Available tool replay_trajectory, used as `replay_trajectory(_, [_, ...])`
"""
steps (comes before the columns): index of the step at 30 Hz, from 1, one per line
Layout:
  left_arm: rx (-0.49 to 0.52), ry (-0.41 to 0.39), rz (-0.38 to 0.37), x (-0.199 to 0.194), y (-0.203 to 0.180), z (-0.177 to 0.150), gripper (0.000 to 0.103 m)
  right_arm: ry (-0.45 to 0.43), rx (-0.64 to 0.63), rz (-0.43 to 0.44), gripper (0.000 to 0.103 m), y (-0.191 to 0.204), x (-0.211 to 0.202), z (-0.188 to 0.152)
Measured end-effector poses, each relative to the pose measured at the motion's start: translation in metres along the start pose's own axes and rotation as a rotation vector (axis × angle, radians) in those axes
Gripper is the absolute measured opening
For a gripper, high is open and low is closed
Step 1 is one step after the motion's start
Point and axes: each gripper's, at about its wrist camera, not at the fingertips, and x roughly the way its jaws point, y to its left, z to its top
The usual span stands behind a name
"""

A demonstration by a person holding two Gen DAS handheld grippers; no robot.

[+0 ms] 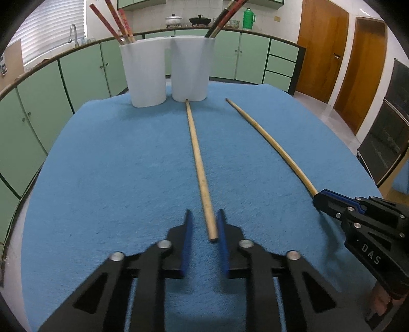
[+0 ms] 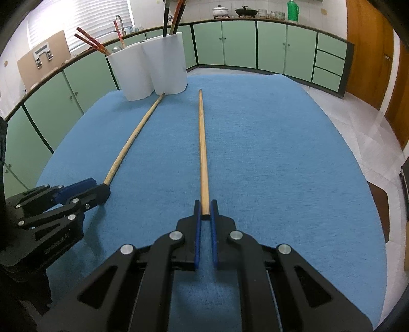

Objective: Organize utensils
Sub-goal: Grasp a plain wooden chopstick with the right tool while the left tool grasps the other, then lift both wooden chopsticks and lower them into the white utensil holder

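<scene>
The left gripper (image 1: 204, 212) sits low over the near edge of the desk (image 1: 102, 166). Its jaws are narrow and straddle the butt end of the left wooden chopstick (image 1: 196, 158). A sliver of blue cloth shows between the stick and the left pad, so the pinch does not look complete. The right gripper (image 2: 205, 203) has its jaws clamped on the butt of the right wooden chopstick (image 2: 203, 153), with both pads against the wood.

Both sticks lie flat on the cloth and run from the near edge toward the far edge, apart from each other. The left one's thin tip touches the foot of the white twin-cup holder (image 1: 189, 71), which stands upright at the far edge. The right one's tip stops short of the holder and to its right.

Taking each stick by its thick end probably lets it be swung upright and dropped tip-first into a cup. The holder looks sorted by kind: red chopsticks (image 1: 115, 25) in its left cup, dark chopsticks (image 1: 222, 18) in its right. The matching wooden pair is still to be put away.
</scene>
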Motion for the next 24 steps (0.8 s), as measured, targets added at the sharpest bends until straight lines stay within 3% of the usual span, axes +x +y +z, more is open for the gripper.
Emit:
replay_trajectory(17, [0.018,-0.009,0.026,-0.021,-0.001,0.001,0.006,-0.019,-0.015,-0.009,0.006,0.0,-0.007,0.001])
replay_trajectory(24, [0.035,-0.114,0.025,-0.067,0.004,0.015,0.006,-0.1,-0.067,-0.015,0.006,0.01,-0.034,0.015])
